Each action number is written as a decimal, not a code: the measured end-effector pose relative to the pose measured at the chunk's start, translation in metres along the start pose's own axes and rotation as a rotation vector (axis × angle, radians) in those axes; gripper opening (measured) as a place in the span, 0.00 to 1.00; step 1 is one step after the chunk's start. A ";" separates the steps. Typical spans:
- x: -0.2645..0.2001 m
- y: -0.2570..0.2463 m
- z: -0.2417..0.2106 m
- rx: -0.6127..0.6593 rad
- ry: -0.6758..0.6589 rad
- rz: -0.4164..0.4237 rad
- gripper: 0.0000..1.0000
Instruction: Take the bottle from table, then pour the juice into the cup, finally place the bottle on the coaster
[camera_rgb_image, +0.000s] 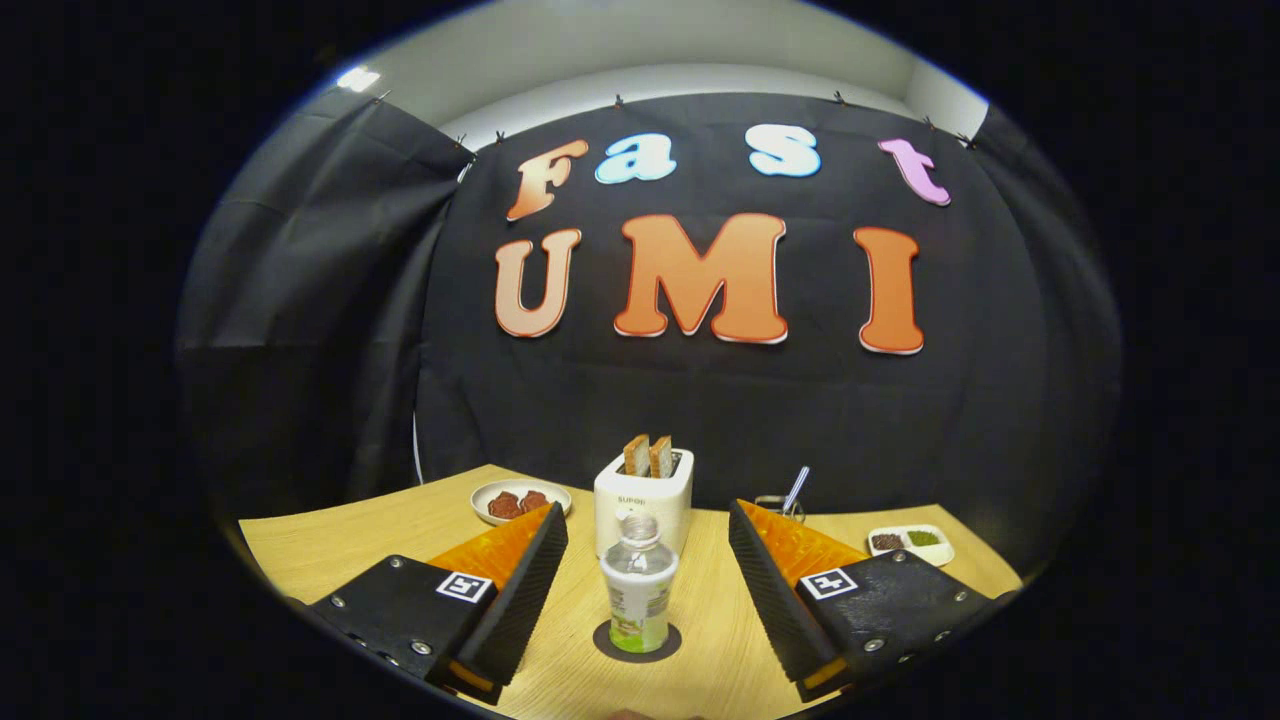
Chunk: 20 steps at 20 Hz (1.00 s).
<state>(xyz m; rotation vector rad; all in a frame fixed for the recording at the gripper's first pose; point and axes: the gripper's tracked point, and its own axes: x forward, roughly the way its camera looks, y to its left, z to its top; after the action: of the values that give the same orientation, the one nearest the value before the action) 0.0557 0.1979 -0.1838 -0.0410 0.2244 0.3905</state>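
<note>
A clear plastic bottle (639, 585), its label pale, a little green juice at the bottom, stands upright on a dark round coaster (637, 642) at lower centre; the glass cup (779, 506) sits right of centre.

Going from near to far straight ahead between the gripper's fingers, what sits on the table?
Open gripper, bottle standing on a dark coaster between the fingers → white toaster holding two toast slices.

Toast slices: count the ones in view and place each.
2. Both toast slices stand side by side in the toaster, beyond the bottle that stands between the open tongs.
</note>
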 end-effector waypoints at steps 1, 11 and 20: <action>-0.010 -0.006 0.015 -0.008 -0.024 -0.012 0.96; -0.093 -0.047 0.122 -0.016 -0.164 -0.108 0.97; -0.119 -0.077 0.129 0.009 -0.178 -0.183 0.98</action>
<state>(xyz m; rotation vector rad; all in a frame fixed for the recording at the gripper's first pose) 0.0047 0.0929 -0.0319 -0.0178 0.0459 0.2088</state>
